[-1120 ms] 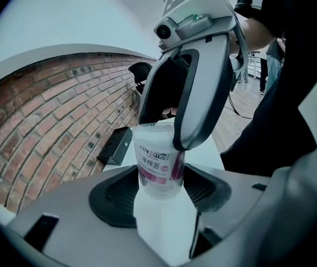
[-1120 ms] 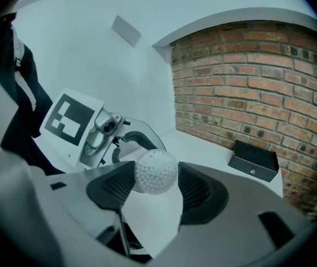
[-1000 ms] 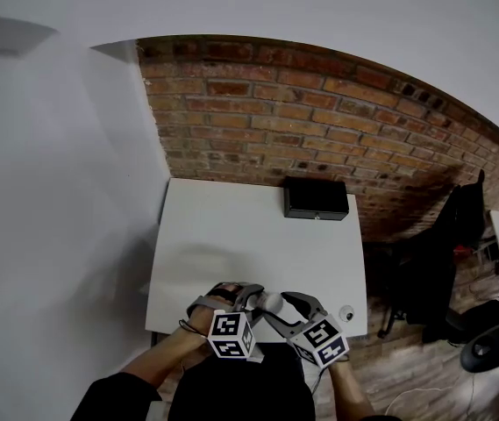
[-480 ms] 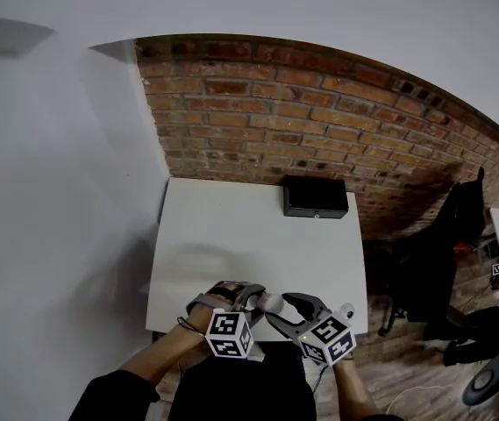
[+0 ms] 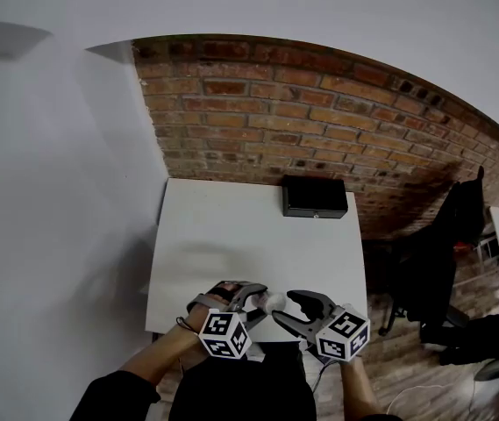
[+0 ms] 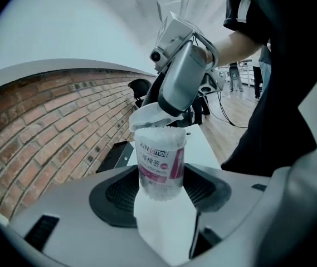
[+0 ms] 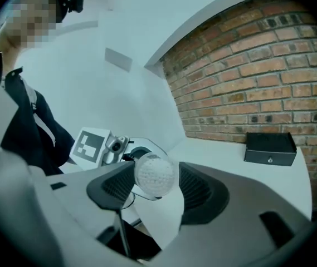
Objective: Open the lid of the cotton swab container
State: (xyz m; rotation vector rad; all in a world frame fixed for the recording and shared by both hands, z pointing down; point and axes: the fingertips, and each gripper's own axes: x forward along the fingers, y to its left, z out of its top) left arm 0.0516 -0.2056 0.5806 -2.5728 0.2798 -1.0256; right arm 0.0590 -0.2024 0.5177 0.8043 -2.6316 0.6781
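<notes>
The left gripper (image 6: pixel 159 192) was clamped on the body of the cotton swab container (image 6: pixel 160 159), held over the near edge of the white table (image 5: pixel 231 235). Its position matched the earlier frames. The right gripper (image 7: pixel 155 183) was closed on the lid (image 6: pixel 146 117), which stood tilted up off the container's mouth. Since a second ago that gripper had rolled, and its marker cube (image 5: pixel 344 334) had shifted rightward. Beyond, the black box (image 5: pixel 316 197) remained against the brick wall (image 5: pixel 319 121).

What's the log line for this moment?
left gripper: shut on cotton swab container | right gripper: shut on lid | lid: tilted up off rim, swab tips showing
</notes>
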